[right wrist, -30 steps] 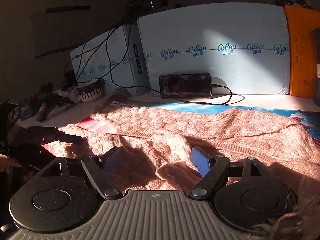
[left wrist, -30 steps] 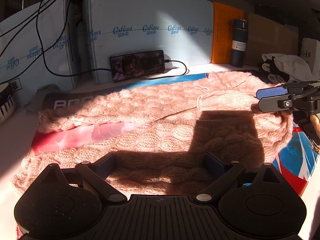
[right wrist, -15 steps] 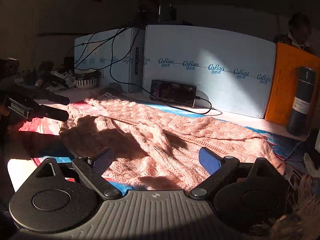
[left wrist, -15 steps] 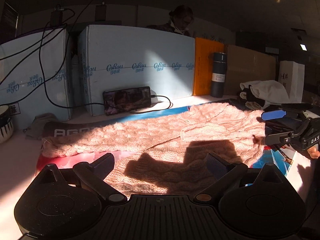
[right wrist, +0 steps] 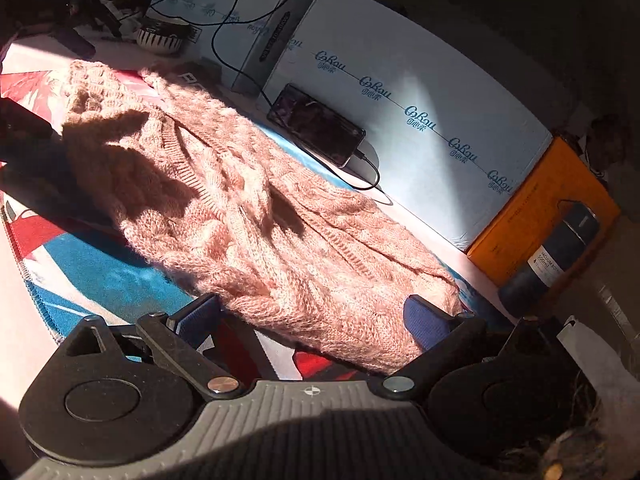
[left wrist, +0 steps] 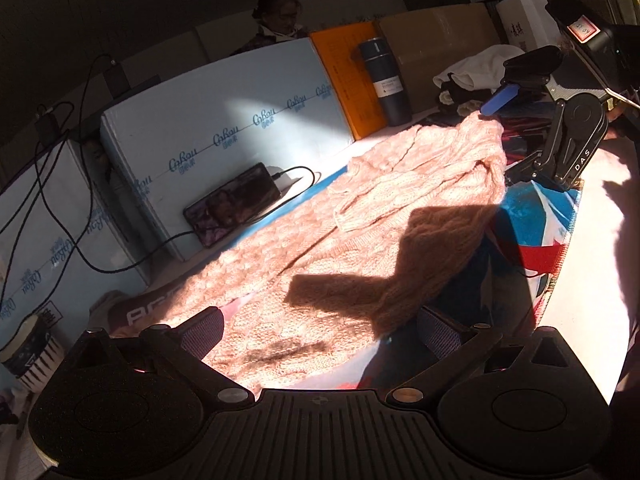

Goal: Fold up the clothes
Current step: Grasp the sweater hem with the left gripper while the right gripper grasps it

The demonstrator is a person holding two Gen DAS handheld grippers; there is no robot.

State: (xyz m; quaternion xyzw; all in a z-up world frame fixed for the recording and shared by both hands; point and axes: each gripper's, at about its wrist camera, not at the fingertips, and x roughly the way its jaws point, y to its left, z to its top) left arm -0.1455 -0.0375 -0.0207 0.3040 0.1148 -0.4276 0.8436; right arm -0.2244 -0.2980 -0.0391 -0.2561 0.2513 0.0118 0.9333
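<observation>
The pink knit sweater (right wrist: 256,216) lies half-folded across the patterned mat (right wrist: 92,272); left gripper (left wrist: 320,328) stands apart, empty; right gripper (right wrist: 312,316) is opening, gripping nothing; best re-grip one hem corner each, evenly.

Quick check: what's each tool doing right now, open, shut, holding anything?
Left tool: open, nothing gripped; pink sweater lies loose below it.
Right tool: jaws opening, pads off the sweater, nothing held.

Both tools (left wrist: 320,330) (right wrist: 312,320) rolled; right one's jaws opening.
</observation>
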